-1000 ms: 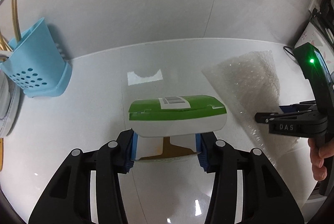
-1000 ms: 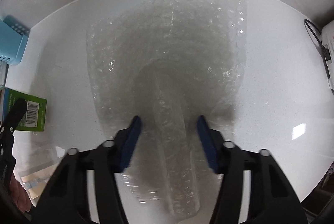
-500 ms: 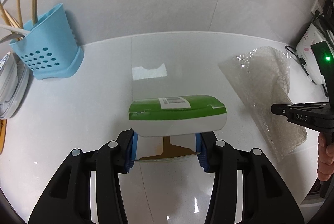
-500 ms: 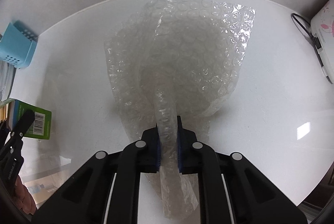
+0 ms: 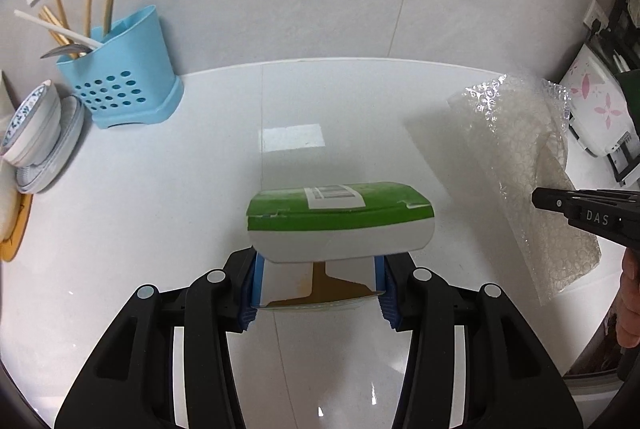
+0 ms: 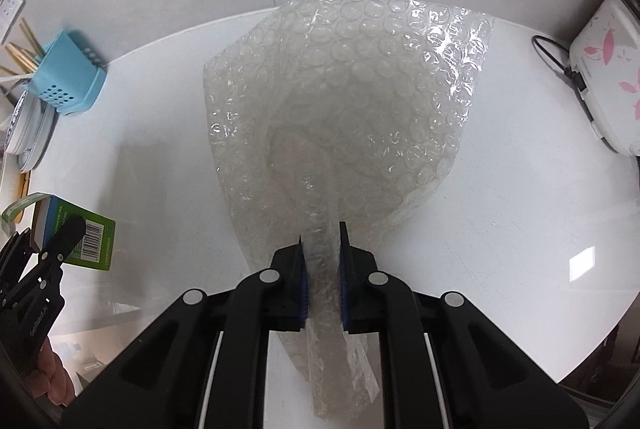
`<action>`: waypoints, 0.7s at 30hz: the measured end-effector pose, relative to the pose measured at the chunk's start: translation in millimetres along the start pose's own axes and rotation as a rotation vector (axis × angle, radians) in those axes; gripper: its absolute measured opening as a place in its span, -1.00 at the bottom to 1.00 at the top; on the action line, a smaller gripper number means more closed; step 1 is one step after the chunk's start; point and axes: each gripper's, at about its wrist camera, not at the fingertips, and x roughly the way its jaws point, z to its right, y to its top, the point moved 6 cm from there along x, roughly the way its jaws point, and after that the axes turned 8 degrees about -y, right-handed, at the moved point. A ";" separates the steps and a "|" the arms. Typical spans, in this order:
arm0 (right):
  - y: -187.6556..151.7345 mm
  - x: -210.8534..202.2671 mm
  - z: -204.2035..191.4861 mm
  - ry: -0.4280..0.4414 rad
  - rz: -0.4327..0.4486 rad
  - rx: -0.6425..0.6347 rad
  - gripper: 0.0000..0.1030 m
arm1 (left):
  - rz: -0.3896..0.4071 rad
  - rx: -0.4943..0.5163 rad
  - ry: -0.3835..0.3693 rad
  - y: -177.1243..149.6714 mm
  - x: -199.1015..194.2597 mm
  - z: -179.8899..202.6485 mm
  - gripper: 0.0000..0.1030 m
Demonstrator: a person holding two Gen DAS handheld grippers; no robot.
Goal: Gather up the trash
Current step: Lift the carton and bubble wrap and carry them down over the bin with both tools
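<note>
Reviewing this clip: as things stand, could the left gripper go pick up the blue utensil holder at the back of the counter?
Probably not yet. The left gripper is shut on the green and white carton, so its jaws are occupied. The counter between it and the blue utensil holder looks bare, so the path itself seems free.

A blue utensil holder (image 5: 120,69) stands beside stacked bowls (image 5: 34,133) on the white counter (image 5: 160,189).
</note>
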 end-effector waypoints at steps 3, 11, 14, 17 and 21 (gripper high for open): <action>-4.9 -11.5 -4.4 0.003 0.014 -0.008 -0.80 | 0.019 -0.014 0.002 -6.2 -14.9 3.8 -0.11; -23.0 -50.7 -1.2 0.018 0.074 -0.034 -0.80 | 0.044 -0.026 0.012 -24.6 -48.7 23.2 -0.11; -29.8 -60.1 0.9 0.021 0.091 -0.045 -0.80 | 0.048 -0.030 0.019 -32.7 -60.9 30.6 -0.11; -43.4 -78.5 18.4 0.027 0.111 -0.050 -0.80 | 0.047 -0.041 0.027 -40.1 -70.5 35.6 -0.11; -56.1 -90.9 22.6 0.038 0.136 -0.052 -0.80 | 0.045 -0.053 0.035 -49.7 -81.9 42.9 -0.11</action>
